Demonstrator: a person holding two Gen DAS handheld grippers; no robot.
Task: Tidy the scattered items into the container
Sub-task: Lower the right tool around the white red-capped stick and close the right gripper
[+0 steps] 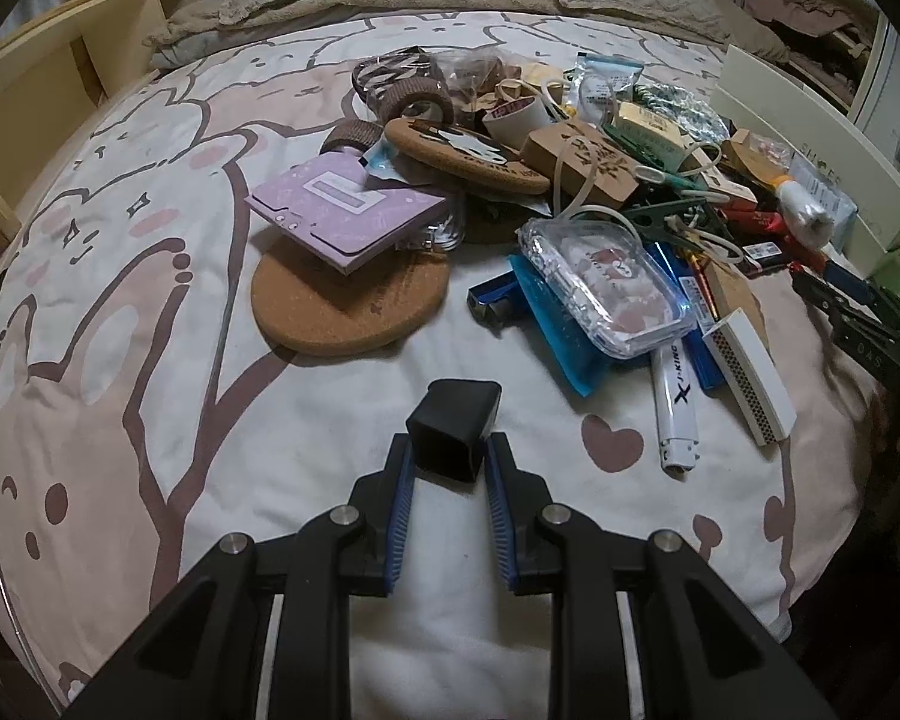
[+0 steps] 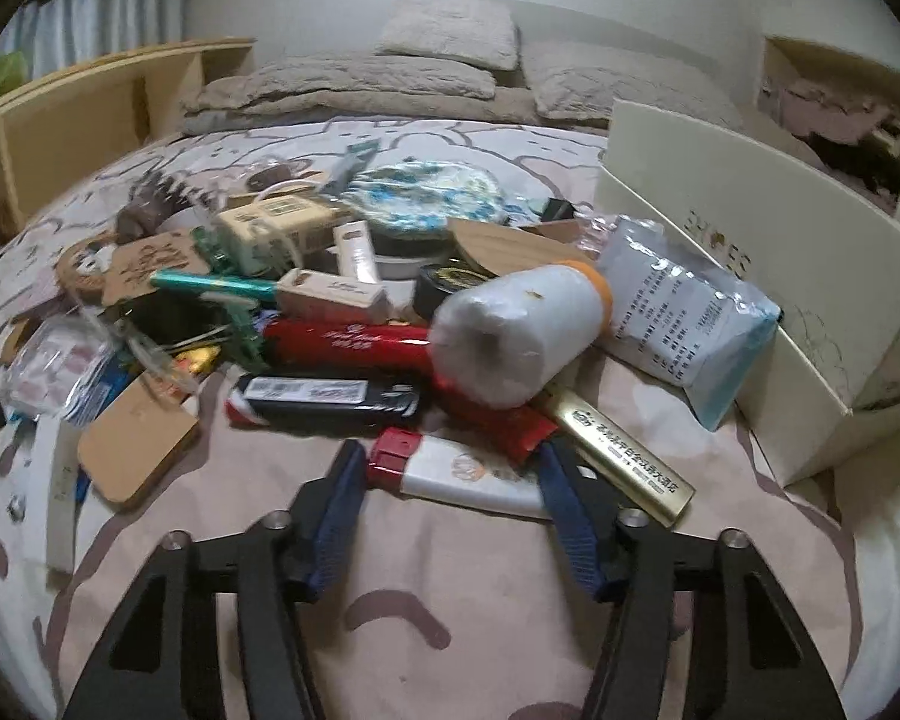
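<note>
Bed [image 1: 150,360] with rabbit-print cover carries everything. Cream container [image 2: 768,276] stands open at the bed's right edge, just beside the pile. Scattered items [image 2: 342,312] heaped across the middle toward the right edge. Cork mat [image 1: 354,306] lies left of the heap, purple booklet [image 1: 348,210] on top. Left gripper [image 1: 450,462] clamped on a small black block [image 1: 453,429]. Right gripper [image 2: 450,474] closed across a white lighter with a red cap [image 2: 462,471] at the heap's near edge.

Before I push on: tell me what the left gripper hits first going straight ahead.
The left gripper, shut on a small black box, would likely meet bare bedspread first, then the round cork mat; depth is uncertain.
</note>
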